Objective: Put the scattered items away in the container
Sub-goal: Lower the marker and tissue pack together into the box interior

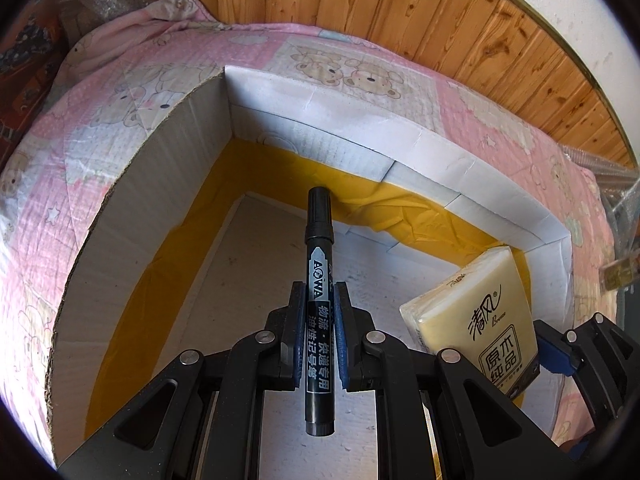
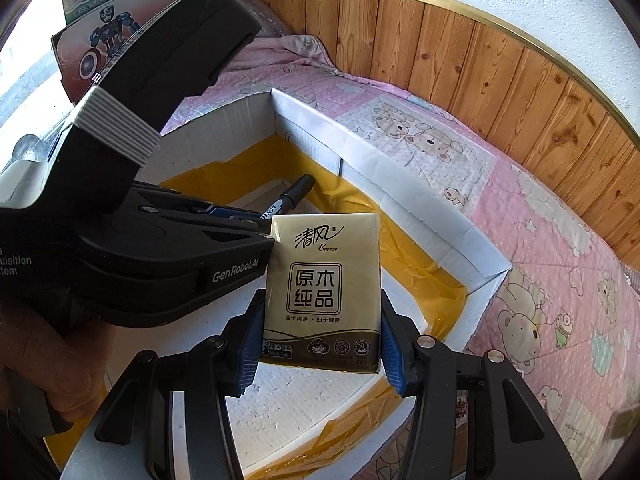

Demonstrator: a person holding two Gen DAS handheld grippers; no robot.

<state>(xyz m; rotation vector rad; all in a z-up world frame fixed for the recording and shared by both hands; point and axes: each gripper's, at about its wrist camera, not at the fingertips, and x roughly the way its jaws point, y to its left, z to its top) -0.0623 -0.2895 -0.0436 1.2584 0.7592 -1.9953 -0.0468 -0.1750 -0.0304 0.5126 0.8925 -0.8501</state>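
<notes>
The left hand-held gripper (image 1: 319, 312) pinches a black marker (image 1: 319, 280) around its barrel, the capped end pointing forward over the inside of the white box (image 1: 132, 216), whose floor edges are sealed with yellow tape (image 1: 420, 216). The right hand-held gripper (image 2: 320, 336) clamps a pack of tissues (image 2: 322, 292) by its two sides, upright, above the same box near its right wall. The box sits on a bed covered by a pink quilt (image 2: 560, 240) with bear prints, beside a wooden wall panel (image 1: 440, 12).
</notes>
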